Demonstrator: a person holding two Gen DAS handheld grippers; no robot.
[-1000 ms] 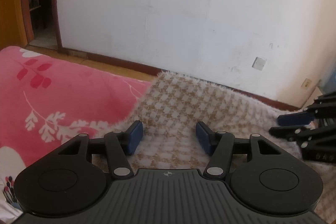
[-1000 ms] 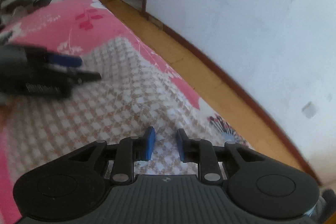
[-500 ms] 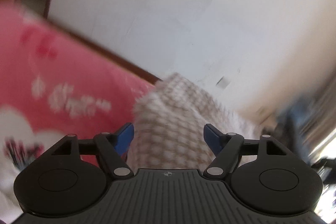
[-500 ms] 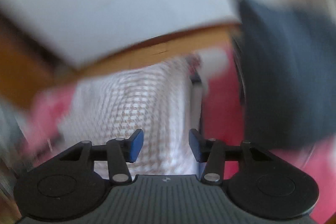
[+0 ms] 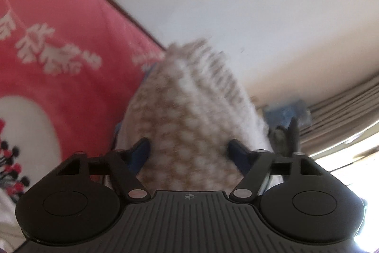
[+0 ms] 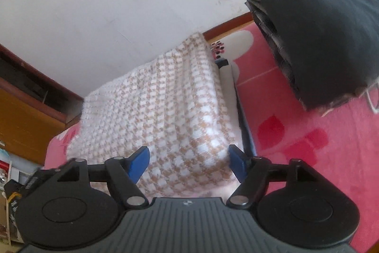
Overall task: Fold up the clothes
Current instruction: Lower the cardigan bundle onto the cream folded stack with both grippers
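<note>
- Sweater (image 6: pixel 165 106): checked, laid on the pink bed (image 6: pixel 319 146); no writing is readable.
- Left gripper (image 5: pixel 189 153) and right gripper (image 6: pixel 189 161): both spread wide around the sweater, nothing clamped.

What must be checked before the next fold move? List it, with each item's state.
1. Left tool open: ok, its blue pads stand wide apart.
2. Right tool open: ok, equally wide.
3. Fuzzy beige-and-white checked garment between the pads of both tools: ok, though whether any pad touches it, cannot tell.
4. Garment lying flat on the pink floral blanket: cannot tell; the left view is blurred.
5. Folded dark grey clothes stack apart from the garment: ok.
</note>
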